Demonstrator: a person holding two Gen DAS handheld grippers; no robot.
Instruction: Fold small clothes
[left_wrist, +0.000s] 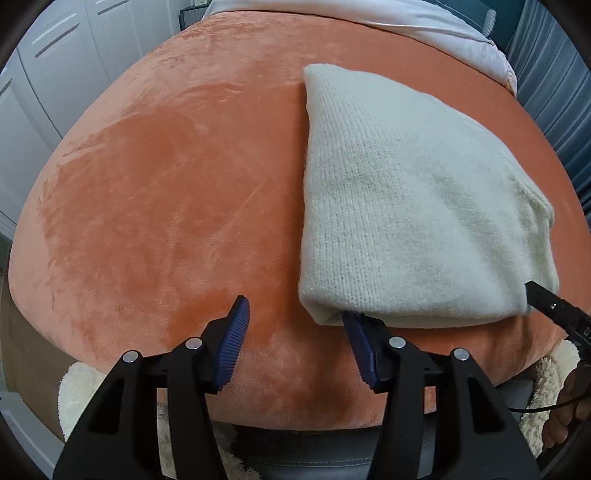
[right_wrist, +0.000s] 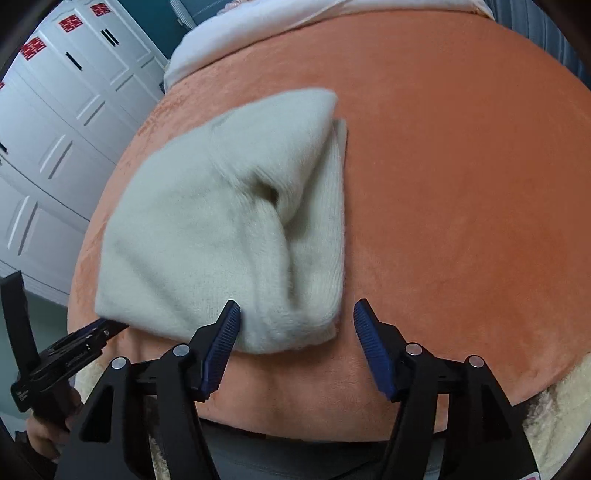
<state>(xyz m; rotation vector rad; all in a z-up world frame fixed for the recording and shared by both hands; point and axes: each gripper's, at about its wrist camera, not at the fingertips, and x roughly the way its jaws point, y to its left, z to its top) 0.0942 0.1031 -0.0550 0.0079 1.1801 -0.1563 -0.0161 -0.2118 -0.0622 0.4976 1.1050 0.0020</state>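
Observation:
A cream knitted garment (left_wrist: 413, 206) lies folded on an orange plush blanket (left_wrist: 166, 192). My left gripper (left_wrist: 295, 317) is open at the garment's near left corner; its right fingertip (left_wrist: 351, 321) touches the near edge, and the left one is on bare blanket. In the right wrist view the garment (right_wrist: 207, 229) shows a raised fold along its right side. My right gripper (right_wrist: 293, 312) is open, with the garment's near right corner between its jaws. Each gripper shows at the edge of the other's view, the right one (left_wrist: 554, 310) and the left one (right_wrist: 96, 330).
The orange blanket (right_wrist: 461, 184) extends right of the garment. White bedding (left_wrist: 424, 22) lies at the far end. White cupboard doors (right_wrist: 48, 122) stand to the left. A fluffy cream throw (right_wrist: 554, 413) hangs below the blanket's near edge.

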